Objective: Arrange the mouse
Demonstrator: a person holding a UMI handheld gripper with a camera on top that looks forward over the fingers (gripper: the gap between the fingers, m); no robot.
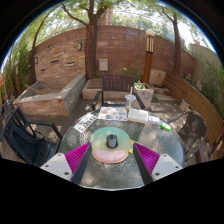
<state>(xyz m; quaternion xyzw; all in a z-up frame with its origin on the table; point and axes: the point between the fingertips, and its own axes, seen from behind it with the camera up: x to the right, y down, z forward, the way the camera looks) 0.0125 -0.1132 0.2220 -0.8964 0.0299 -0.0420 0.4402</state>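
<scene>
In the gripper view, one hand-held gripper [111,160] is seen with its two fingers spread wide, each bearing one magenta pad [79,156] on its inner face, and nothing is pinched. One small dark computer mouse [112,141] is seen lying on one round pale green mat [111,146], between the two fingers with a clear gap at either side and slightly ahead of their tips. The mat rests on one round glass-topped table [160,140]. Beyond the mouse, a few flat printed papers or magazines [113,114] are laid on the far part of the table; their writing is too small to be read. One dark metal chair [28,140] is placed to the left of the table. Behind, one red brick wall [120,50] and one tree trunk [92,40] are visible.
</scene>
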